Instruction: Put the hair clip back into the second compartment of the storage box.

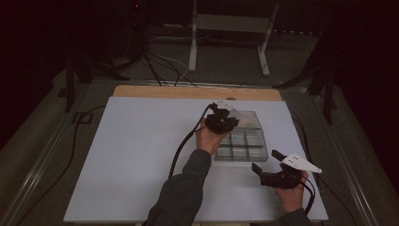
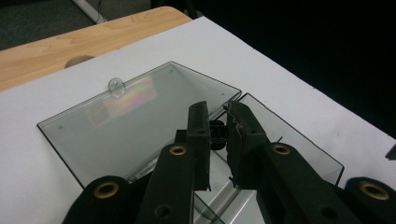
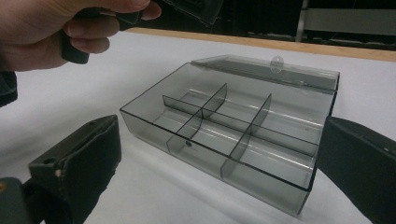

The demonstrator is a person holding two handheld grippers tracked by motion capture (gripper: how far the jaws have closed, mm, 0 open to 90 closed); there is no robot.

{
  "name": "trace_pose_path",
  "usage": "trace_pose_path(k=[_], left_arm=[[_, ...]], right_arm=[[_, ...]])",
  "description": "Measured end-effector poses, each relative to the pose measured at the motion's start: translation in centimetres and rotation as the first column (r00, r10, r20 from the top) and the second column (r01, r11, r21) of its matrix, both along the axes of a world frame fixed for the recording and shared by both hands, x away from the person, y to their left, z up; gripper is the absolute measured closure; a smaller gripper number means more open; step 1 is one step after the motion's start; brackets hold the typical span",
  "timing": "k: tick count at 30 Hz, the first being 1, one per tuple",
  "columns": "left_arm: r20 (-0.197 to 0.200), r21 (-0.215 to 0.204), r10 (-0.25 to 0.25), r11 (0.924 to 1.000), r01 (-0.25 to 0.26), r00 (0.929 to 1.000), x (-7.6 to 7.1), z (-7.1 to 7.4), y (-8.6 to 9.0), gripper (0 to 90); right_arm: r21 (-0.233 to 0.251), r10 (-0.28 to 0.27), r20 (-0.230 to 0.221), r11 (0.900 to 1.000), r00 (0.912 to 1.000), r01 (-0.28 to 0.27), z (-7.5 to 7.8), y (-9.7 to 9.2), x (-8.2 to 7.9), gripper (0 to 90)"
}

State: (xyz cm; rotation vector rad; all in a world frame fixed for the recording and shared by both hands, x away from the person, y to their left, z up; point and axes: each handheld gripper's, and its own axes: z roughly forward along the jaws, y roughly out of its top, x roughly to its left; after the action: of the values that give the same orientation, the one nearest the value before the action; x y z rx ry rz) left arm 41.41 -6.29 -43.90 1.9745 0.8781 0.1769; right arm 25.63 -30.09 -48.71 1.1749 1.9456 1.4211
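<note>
From the high view, the left gripper [image 1: 222,118] sits over the far left part of a clear plastic box [image 1: 244,146] on the white table [image 1: 141,160], while the right gripper [image 1: 266,162] waits just beside the box's near right corner with its jaws spread wide and holding nothing. In the left gripper view the jaws stand nearly closed with a narrow gap, just above the hinge, the opened lid [image 2: 135,112] lying flat beyond their tips; whether they pinch anything cannot be told. In the right gripper view the box's empty compartments [image 3: 224,126] lie ahead between the wide jaws, and since nothing braces the box, a push from the left jaws would likely slide it or flip the lid.
</note>
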Motion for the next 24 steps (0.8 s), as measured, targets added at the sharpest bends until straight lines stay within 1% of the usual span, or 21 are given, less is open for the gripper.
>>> trace_pose_path(k=[4,7,10,20,24], left_arm=[[-0.004,-0.004,-0.004,1.0000,0.004,1.0000,0.0,-0.2,-0.4,81.5],[-0.002,0.002,-0.010,0.9999,0.010,0.9999,0.0,-0.3,-0.6,81.5],[-0.009,0.008,-0.011,0.9999,0.011,0.9999,0.1,-0.6,-0.9,81.5],[-0.032,-0.001,-0.010,0.9999,0.010,0.9994,0.2,-1.3,-1.7,81.5],[-0.038,0.006,-0.012,0.9999,0.013,0.9992,0.3,-1.7,-2.0,81.5]], right_arm=[[0.002,0.000,0.000,1.0000,1.0000,0.000,0.0,0.0,0.0,0.2],[0.003,0.001,-0.001,1.0000,1.0000,-0.001,0.0,0.0,0.0,0.2],[0.002,0.001,0.000,1.0000,1.0000,-0.001,0.0,0.0,0.0,0.2],[0.001,0.003,-0.003,1.0000,1.0000,-0.003,-0.1,0.0,0.1,0.2],[0.001,0.005,-0.001,1.0000,1.0000,-0.005,0.0,-0.1,0.1,0.2]])
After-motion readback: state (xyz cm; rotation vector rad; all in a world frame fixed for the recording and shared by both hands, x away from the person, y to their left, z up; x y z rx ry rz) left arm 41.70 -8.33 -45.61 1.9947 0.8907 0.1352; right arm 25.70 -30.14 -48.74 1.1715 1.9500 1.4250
